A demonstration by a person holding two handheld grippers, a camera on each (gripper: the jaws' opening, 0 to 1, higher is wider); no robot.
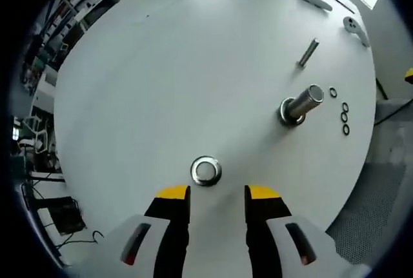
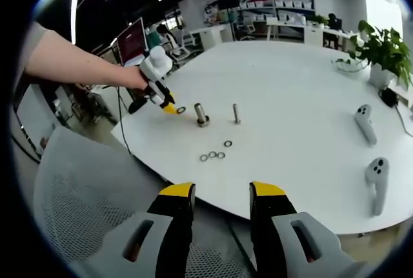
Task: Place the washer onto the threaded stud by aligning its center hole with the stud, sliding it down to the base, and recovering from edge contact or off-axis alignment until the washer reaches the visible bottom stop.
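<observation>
A large steel washer (image 1: 206, 171) lies flat on the white table (image 1: 181, 78), just ahead of my left gripper (image 1: 217, 193), whose yellow-tipped jaws stand open and apart from it. To the right rises the thick threaded stud (image 1: 302, 104) with a ring at its base. The right gripper view has my right gripper (image 2: 222, 191) open over the table's near edge, holding nothing. Far off in that view stand the stud (image 2: 201, 114) and the washer (image 2: 181, 109), with the left gripper (image 2: 166, 106) beside the washer in a person's hand (image 2: 132, 79).
A thinner stud (image 1: 308, 52) stands farther back. Several small black rings (image 1: 345, 118) lie right of the thick stud, also seen as small rings (image 2: 213, 155). Two white controllers (image 2: 371, 149) rest at the table's right. A mesh chair (image 2: 84, 200) sits below the table edge.
</observation>
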